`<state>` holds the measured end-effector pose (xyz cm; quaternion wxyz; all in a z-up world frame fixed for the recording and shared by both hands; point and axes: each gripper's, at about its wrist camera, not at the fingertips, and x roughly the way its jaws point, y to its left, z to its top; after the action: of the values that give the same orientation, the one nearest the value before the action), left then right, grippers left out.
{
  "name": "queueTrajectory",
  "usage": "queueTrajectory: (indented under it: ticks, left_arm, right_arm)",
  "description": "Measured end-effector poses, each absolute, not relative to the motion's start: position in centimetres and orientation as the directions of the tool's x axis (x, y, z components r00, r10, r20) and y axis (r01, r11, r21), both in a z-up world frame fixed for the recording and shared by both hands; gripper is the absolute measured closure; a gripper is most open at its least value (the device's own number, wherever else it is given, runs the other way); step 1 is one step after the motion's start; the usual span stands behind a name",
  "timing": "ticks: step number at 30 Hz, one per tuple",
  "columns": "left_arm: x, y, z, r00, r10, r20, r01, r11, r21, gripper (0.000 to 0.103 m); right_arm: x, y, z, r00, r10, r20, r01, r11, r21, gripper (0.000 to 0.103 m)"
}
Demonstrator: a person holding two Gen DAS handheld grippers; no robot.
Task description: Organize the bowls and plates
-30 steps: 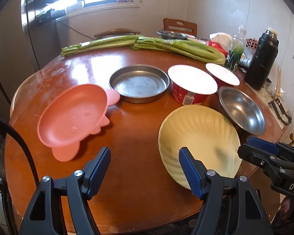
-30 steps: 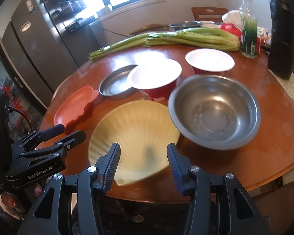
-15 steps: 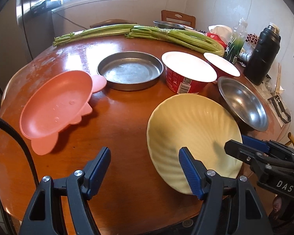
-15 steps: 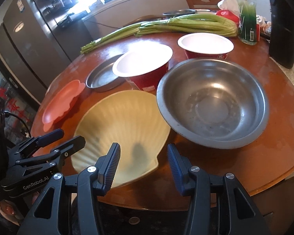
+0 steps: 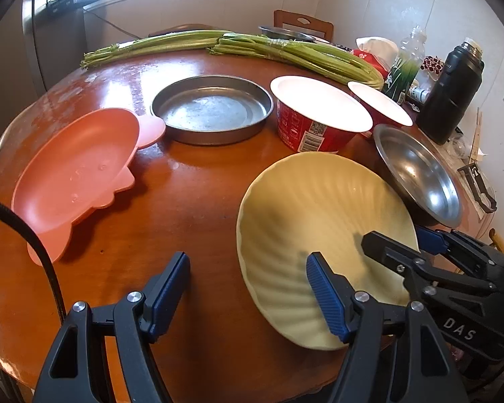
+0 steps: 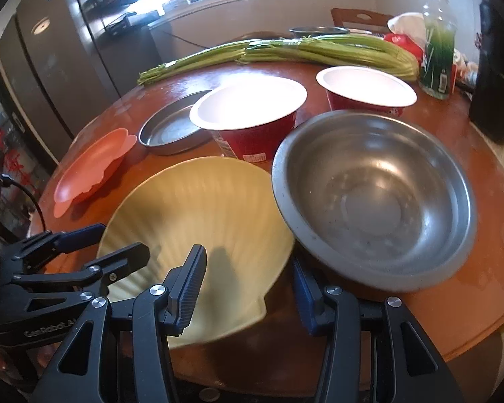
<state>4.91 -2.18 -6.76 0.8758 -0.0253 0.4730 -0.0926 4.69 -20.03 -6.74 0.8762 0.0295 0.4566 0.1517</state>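
Jaws: both pairs open, empty | change: left gripper and right gripper have descended on yellow shell plate | next: likely grasp its near rim.

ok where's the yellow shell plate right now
The yellow shell plate sits at the table's near edge, right of centre in the left wrist view, beside the steel bowl and before the red cup.
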Motion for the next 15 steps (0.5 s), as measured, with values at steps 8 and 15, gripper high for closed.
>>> queueTrajectory:
  ticks: [8,15]
  left_arm:
    - [4.85,-2.44,-6.68,0.533,-0.228,-0.815,0.155,0.973,-0.171,0.033]
    - [4.78,-1.62,-6.51,0.538,-0.25,-0.805,0.142,0.968,-0.206,0.036]
  right_arm:
    - [4.9,-19.88,-6.76,0.537,0.297,-0.789,-0.247,0.95,0.19,0.056]
    - [4.63,-19.49,-6.74,0.525,0.321,-0.788,-0.254,0.943,0.215,0.057]
